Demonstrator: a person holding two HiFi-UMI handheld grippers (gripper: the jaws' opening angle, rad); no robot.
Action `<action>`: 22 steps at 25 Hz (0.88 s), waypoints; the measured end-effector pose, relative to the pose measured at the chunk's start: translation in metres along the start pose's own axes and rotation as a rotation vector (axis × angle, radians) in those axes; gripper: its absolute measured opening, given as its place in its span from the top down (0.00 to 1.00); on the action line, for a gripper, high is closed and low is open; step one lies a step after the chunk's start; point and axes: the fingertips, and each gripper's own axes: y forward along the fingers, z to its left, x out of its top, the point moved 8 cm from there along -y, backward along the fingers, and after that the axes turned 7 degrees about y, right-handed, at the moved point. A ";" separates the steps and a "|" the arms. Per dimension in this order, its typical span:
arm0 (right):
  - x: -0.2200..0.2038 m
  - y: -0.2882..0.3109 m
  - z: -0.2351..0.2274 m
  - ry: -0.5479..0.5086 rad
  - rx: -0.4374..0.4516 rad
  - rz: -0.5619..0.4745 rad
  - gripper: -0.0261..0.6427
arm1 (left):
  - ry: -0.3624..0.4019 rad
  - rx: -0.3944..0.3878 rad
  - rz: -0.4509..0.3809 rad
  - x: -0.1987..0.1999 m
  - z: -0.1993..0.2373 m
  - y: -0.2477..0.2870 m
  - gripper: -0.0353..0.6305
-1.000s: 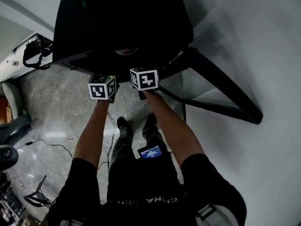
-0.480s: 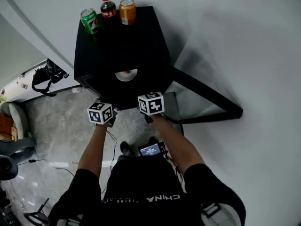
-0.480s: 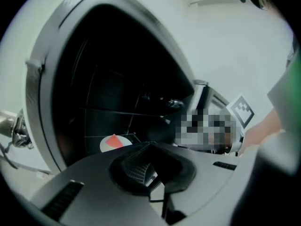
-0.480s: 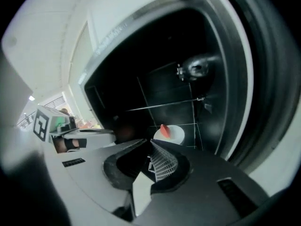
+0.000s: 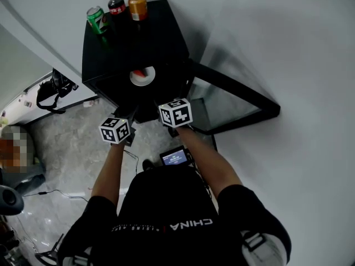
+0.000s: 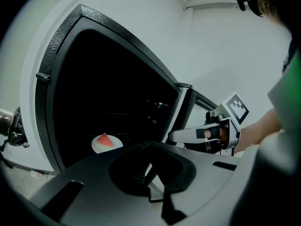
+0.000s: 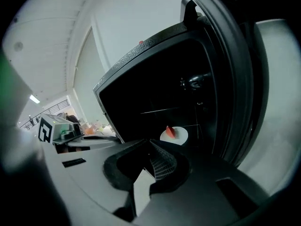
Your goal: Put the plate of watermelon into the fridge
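Fridge front (image 6: 117,36): right gripper (image 7: 153,165) newly closed

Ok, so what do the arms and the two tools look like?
The left tool and right tool are pale grey bodies with dark jaws, each topped by a white cube printed with black square markers. The arms come out of a black short-sleeved shirt lettered in white.
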 end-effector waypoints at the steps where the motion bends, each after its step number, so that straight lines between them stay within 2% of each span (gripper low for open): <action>1: -0.001 -0.002 0.000 0.001 0.006 -0.001 0.93 | 0.005 -0.002 0.002 0.001 -0.004 0.001 0.93; 5: -0.007 -0.015 -0.003 -0.009 0.038 0.005 0.93 | 0.005 -0.008 0.008 -0.003 -0.024 0.002 0.93; 14: -0.039 -0.040 -0.005 -0.055 0.144 0.066 0.93 | -0.053 0.074 -0.038 -0.028 -0.075 -0.018 0.93; 22: -0.083 -0.078 0.026 -0.115 0.155 0.084 0.93 | -0.025 0.046 -0.015 -0.058 -0.111 -0.069 0.93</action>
